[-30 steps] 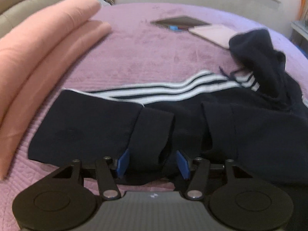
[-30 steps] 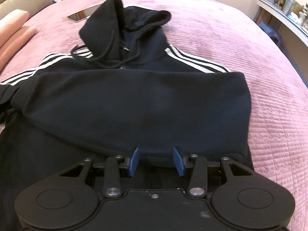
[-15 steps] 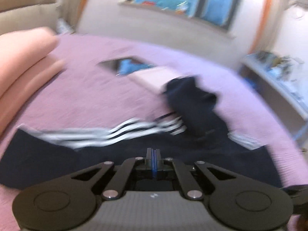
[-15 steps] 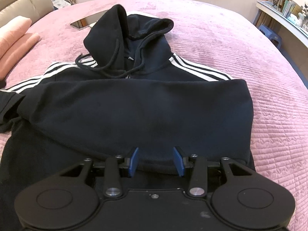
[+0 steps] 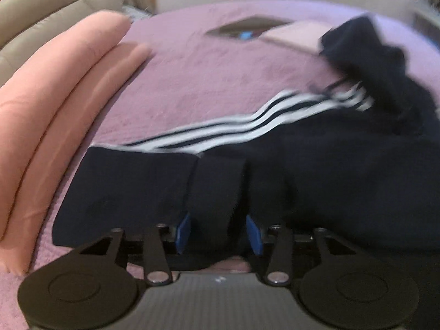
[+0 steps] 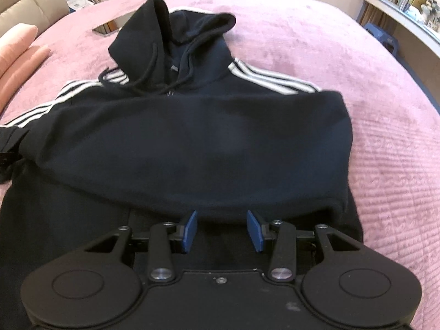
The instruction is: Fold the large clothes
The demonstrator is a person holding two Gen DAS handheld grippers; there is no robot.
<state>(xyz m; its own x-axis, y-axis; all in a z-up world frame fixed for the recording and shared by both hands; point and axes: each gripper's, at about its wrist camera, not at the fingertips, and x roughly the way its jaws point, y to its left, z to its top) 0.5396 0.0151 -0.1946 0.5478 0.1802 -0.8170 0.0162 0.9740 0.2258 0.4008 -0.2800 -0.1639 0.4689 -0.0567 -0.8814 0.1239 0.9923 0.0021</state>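
A black hoodie (image 6: pixel 192 143) lay flat on a pink-purple bed (image 6: pixel 330 63). Three white stripes (image 6: pixel 272 81) ran down each shoulder and along the sleeve (image 5: pixel 233 129). No brand name or writing could be read on it; a small grey tag (image 6: pixel 173 68) sat inside the neck, too small to read. The hood (image 6: pixel 170 30) was bunched up at the top, and its black drawstrings (image 6: pixel 148 71) trailed over the chest. One sleeve was folded across the front of the body, making a wide dark band.

The right gripper (image 6: pixel 222 229) sat at the lower edge of that folded band. Its blue pads (image 6: pixel 189 231) stood apart and pressed on nothing; the cloth edge lay just ahead of them.

The left gripper (image 5: pixel 217 232) was at the other sleeve's end, over by the left side of the bed. Its jaws were opening, and a fold of the black cuff (image 5: pixel 217 189) stuck up between the blue pads (image 5: pixel 183 231). The picture was blurry there, but the pads did not seem to squeeze the cloth.

Beside the sleeve lay folded peach-pink bedding (image 5: pixel 55 104). Farther up the bed was a flat dark thing (image 5: pixel 247 26) with a bit of blue on it, next to a flat pale pink thing (image 5: pixel 294 34). A beige padded headboard (image 5: pixel 41 19) stood behind. On the right side of the room a shelf (image 6: pixel 407 5) held books and small things, with a blue stool (image 6: pixel 382 37) under it.
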